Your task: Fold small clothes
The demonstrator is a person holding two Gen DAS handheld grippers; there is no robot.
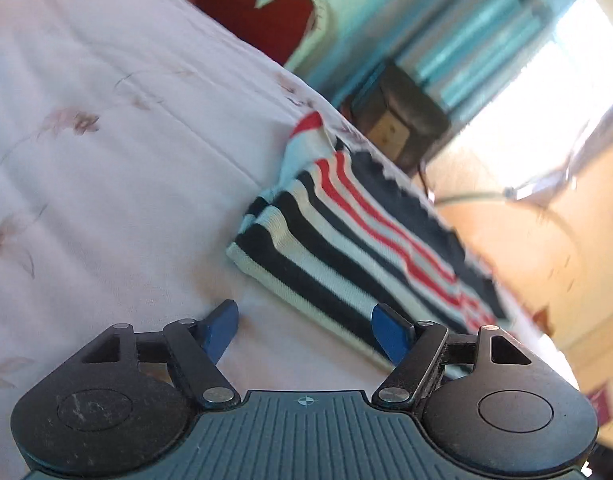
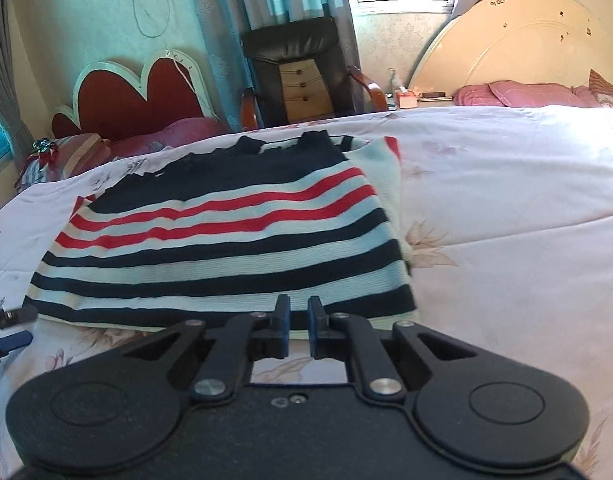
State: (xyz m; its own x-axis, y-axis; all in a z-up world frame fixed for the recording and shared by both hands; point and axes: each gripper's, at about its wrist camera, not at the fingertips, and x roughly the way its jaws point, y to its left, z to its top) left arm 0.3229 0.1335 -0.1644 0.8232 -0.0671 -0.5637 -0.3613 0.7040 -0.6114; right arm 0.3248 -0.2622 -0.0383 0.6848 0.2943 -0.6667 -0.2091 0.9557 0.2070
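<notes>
Bedroom, white floral bedspread (image 2: 506, 208) as work surface, black armchair (image 2: 298, 68) at 12 o'clock in my right view. Striped knit top (image 2: 226, 236) lies folded flat on the spread. My right gripper (image 2: 298, 320) pitches down at the hem's near edge, jaws nearly together, a narrow gap left, nothing between them. My left gripper (image 1: 306, 332) is rolled, horizon tilted, jaws wide apart; the top sits at 1 o'clock, its corner reaching between the fingers, no pinch.
</notes>
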